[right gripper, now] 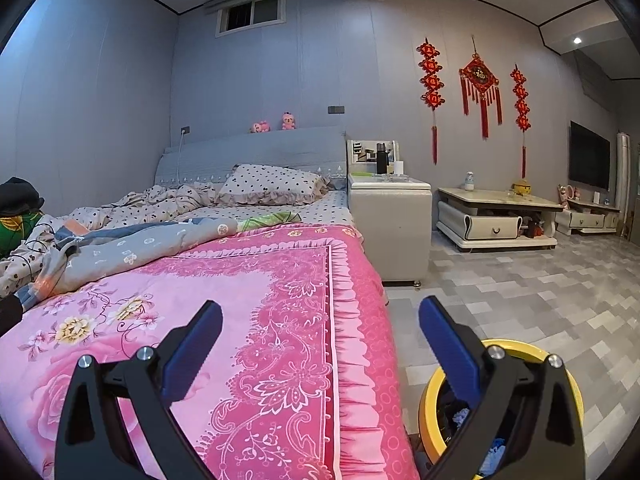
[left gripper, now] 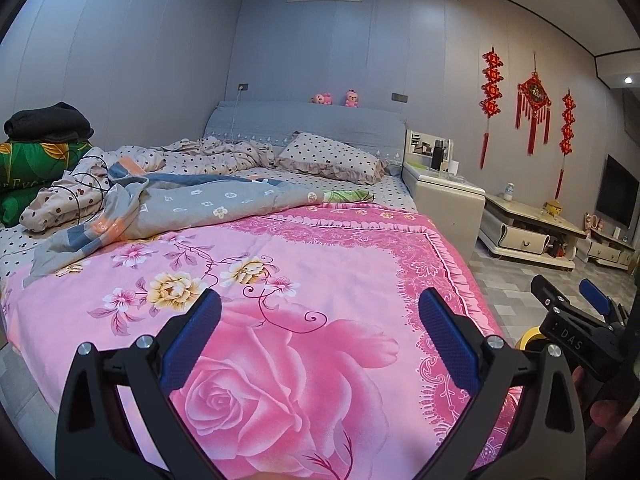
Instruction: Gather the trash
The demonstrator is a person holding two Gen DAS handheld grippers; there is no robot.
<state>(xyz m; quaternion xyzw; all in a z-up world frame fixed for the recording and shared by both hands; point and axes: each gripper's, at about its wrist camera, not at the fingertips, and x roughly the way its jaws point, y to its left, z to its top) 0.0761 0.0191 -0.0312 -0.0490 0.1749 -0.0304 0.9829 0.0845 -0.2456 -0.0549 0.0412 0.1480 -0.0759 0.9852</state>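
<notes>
**Bin position rel. to tongs**

Left gripper (left gripper: 320, 336) and right gripper (right gripper: 320, 344): jaws apart, empty. Yellow bin (right gripper: 432, 400) sits on floor directly under right gripper, beside bed (right gripper: 280, 304). Right hand nearer. No loose trash discernible.

Left claw (left gripper: 320, 312) agape above pink bedspread (left gripper: 304, 248)

Bin (right gripper: 430, 400) on floor, right of bed (right gripper: 248, 320).
</notes>
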